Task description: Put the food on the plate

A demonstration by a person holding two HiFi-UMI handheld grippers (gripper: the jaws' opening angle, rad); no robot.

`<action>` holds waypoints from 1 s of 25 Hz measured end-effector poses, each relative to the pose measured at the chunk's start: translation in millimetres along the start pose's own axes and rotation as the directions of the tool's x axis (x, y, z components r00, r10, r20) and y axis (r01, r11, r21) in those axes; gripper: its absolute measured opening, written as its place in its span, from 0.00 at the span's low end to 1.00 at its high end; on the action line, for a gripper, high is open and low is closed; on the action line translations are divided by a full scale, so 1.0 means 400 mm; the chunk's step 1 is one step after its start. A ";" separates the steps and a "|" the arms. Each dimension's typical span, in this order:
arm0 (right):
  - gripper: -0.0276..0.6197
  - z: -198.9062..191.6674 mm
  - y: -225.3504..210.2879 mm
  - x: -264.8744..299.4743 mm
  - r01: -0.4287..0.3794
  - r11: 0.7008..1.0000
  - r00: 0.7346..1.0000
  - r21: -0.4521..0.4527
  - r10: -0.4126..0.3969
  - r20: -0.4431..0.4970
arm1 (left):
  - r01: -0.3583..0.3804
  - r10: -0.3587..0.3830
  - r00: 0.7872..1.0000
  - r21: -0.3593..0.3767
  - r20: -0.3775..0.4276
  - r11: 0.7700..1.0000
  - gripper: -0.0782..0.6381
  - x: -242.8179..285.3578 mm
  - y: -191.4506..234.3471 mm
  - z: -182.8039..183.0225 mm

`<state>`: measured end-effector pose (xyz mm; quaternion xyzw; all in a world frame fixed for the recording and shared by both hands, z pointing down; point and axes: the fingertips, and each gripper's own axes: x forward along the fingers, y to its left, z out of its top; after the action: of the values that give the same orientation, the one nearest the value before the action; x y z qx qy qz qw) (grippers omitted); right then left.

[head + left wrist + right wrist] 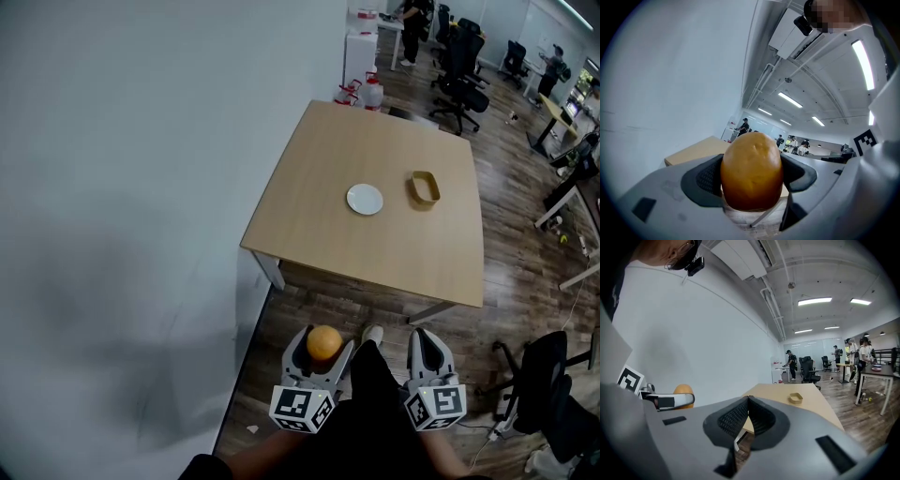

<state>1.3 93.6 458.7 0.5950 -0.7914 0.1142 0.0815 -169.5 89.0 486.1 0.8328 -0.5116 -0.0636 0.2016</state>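
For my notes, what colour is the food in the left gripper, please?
The food is golden orange, clearest in the left gripper view.

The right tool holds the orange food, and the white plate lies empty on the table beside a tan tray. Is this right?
The side is wrong: the left tool holds the orange food, as the left gripper view shows. The white plate does lie empty on the table beside the tan tray.

Left gripper [751, 180] jaws clamped on orange food item [751, 171], table [696, 151] edge behind, wall at left
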 end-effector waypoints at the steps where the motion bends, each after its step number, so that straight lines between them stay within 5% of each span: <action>1: 0.14 0.003 -0.007 0.010 -0.003 1.000 1.000 0.002 0.003 0.002 | 0.000 0.000 1.000 0.009 0.001 1.000 0.57 0.012 0.000 0.003; 13: 0.14 0.143 -0.215 0.241 0.007 0.999 0.995 0.046 -0.012 0.104 | 0.011 -0.011 1.000 0.085 -0.005 0.996 0.57 0.322 0.021 0.067; 25: 0.14 0.213 -0.426 0.503 -0.040 0.995 0.997 0.087 0.034 0.064 | -0.038 0.042 0.998 0.101 -0.041 0.994 0.57 0.675 0.057 0.085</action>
<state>109.5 -161.0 444.4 0.5865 -0.7987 0.1316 0.0283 -72.6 -166.1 491.5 0.8327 -0.5262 -0.0156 0.1719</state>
